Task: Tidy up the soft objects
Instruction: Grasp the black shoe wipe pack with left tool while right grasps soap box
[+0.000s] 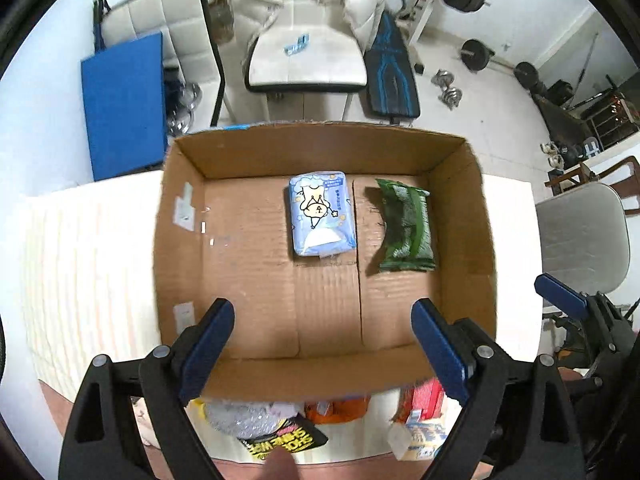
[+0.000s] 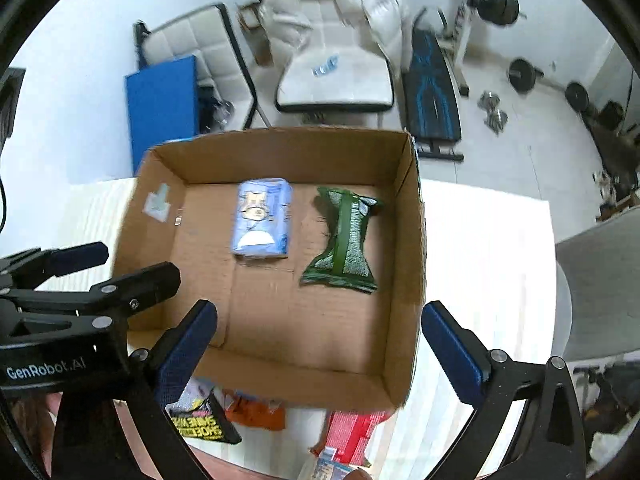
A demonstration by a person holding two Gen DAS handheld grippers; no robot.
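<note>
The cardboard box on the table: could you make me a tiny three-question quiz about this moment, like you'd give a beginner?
1. True or false: both the left gripper and the right gripper have their jaws open, with nothing between them.
2. How many packs lie inside the cardboard box? A) one B) two C) four
3. Fill in: seen from the left wrist, the green pack lies to the ____ of the light blue pack.

Key:
1. True.
2. B: the blue and the green one. The other packs sit outside on the table, by the near wall.
3. Right, and the two are apart.
</note>
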